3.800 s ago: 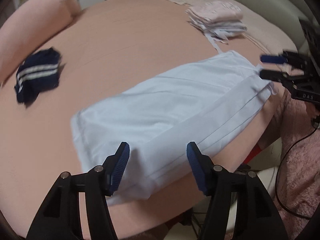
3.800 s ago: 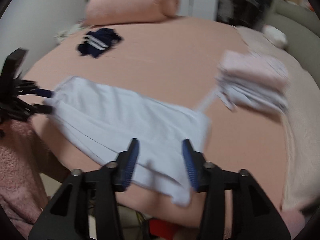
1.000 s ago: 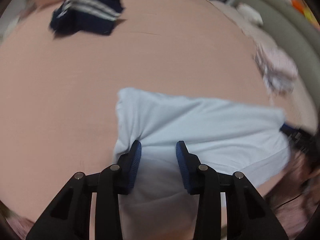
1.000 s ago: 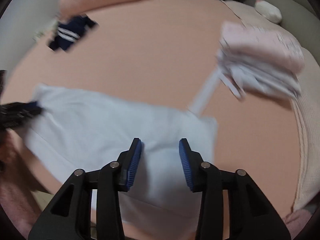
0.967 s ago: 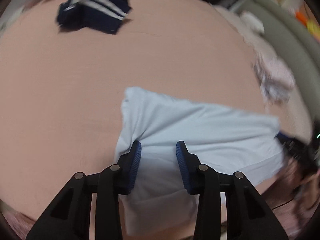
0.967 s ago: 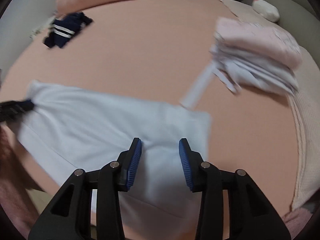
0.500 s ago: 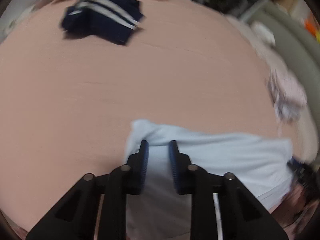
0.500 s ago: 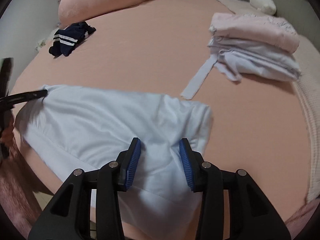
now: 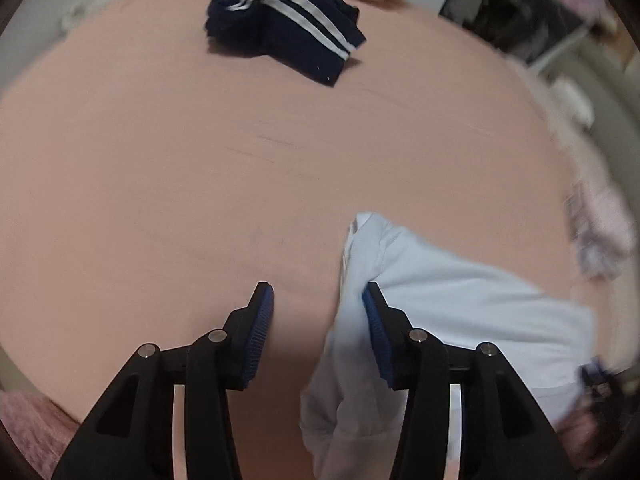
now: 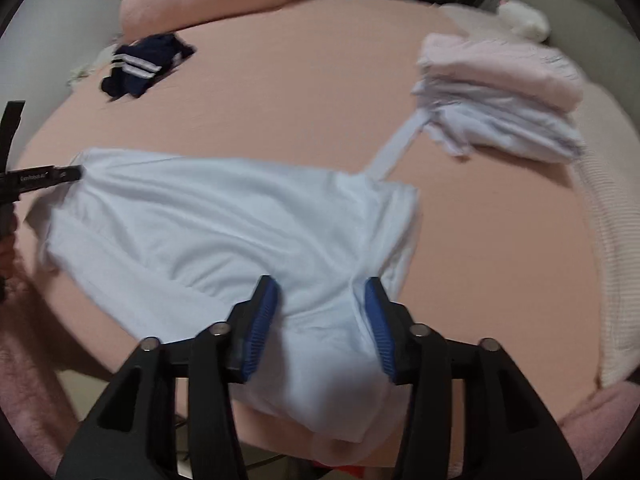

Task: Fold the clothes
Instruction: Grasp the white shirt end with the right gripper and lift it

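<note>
Here we see the bed (image 10: 320,92) serving as folding surface, the pale blue garment (image 10: 208,216) spread across its near edge and overhanging it. A folded stack (image 10: 504,92) sits apart, presumably finished. Our right gripper (image 10: 320,312) and left gripper (image 9: 316,316) are both spread, cloth lying between their fingers, unpinched.

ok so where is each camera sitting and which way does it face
Left wrist: on the left tool, facing across the pink bed toward the navy garment; own open fingers show.
Right wrist: on the right tool, above the pale blue garment, facing the folded stack; the left tool shows at the edge.
Shared: both garments, bed.
</note>
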The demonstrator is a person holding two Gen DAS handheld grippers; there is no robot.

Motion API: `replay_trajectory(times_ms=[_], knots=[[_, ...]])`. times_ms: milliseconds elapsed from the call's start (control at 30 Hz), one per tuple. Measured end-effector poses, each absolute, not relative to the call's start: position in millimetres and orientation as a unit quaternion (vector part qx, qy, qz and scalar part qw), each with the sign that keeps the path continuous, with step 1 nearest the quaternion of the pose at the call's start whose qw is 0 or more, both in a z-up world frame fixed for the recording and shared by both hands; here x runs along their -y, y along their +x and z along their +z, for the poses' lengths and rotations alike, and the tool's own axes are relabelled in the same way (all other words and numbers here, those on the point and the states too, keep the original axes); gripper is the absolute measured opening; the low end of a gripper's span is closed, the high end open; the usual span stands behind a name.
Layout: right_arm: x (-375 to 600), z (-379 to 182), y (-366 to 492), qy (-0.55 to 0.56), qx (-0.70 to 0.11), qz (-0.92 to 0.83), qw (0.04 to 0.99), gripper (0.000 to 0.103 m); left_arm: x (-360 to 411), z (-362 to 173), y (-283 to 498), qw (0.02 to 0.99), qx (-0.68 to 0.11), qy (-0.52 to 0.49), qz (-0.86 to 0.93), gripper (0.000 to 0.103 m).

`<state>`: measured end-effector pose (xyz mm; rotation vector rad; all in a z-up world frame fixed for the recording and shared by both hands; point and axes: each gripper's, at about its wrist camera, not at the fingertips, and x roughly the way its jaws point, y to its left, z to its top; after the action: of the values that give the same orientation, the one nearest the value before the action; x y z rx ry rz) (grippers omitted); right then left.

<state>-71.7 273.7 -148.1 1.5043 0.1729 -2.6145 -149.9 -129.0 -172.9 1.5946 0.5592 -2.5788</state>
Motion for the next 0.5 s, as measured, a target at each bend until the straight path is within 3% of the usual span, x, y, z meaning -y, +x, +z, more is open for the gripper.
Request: replay_trajectory(times_ms=[67, 167, 267, 367, 500], knots=[[-288.3, -145.4, -66.3, 0.492, -0.068, -0.868, 0.016, 0.052, 123.3, -158.3, -133.0, 0.003, -0.169, 0.506, -0.846, 0.048], [-309.6, -139.0, -58.5, 0.493, 0.004, -0.869, 0.043, 0.053, 100.9, -157.7, -111.4, -0.036, -0.149, 0.519, -0.841, 0.048], [-308.9, -154.2, -55.2, 0.530, 0.034, -0.845, 0.062, 0.053, 104.6, -170.9, -107.7, 0.047, -0.118, 0.545, -0.829, 0.057], [-316.4, -157.4, -55.0, 0.537, 0.037, -0.842, 0.039, 0.060, 123.3, -157.8, -101.8, 0.054, -0.168, 0.510, -0.842, 0.058], [-328.7, -144.8, -50.0, 0.510, 0.081, -0.855, 0.051, 0.061, 107.3, -162.0, -105.9, 0.042, -0.141, 0.523, -0.840, 0.056]])
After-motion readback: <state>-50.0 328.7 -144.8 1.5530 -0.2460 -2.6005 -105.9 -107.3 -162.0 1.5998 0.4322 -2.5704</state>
